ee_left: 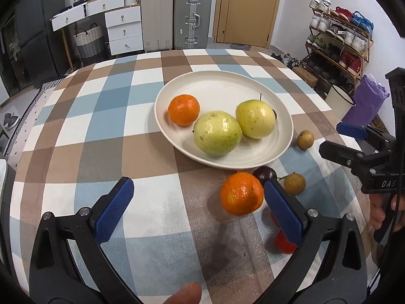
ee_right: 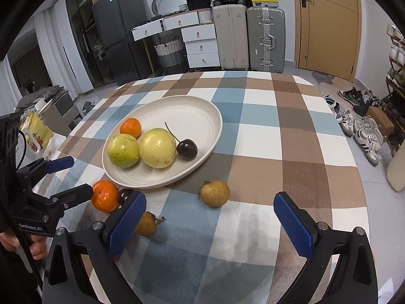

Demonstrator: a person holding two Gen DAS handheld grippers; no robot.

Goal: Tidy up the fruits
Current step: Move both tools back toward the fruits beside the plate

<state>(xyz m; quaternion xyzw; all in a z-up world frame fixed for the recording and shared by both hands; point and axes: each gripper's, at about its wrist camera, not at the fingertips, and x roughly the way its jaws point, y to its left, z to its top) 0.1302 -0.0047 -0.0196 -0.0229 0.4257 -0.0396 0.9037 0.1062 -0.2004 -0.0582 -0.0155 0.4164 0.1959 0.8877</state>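
A checked tabletop [ee_right: 291, 131] carries a white oval plate [ee_right: 202, 111] set toward its middle, and on the plate lie an orange mandarin [ee_right: 130, 127], two yellow-green guavas [ee_right: 123, 150] touching each other, and a dark cherry [ee_right: 187, 149] with a long stem that leans against the nearer guava. Off the plate, toward the near edge of the tabletop, a second mandarin [ee_left: 241, 193] rests just beside a dark round fruit [ee_left: 265, 174], and two small brown fruits sit close by: one [ee_right: 215, 193] just off the plate rim and another [ee_right: 146, 224] nearer the near edge. A red fruit [ee_left: 284, 239] shows partly behind a blue pad in the left wrist view. The left tool [ee_left: 200, 205] is spread wide and has hold of nothing; the second mandarin lies between its pads, nearly against the right-hand pad [ee_left: 283, 210], though I cannot tell whether they touch. The right tool [ee_right: 210, 225] is likewise spread wide and empty, poised above the bare cloth near the brown fruits. A hand [ee_right: 33, 247] grips the left tool's handle.
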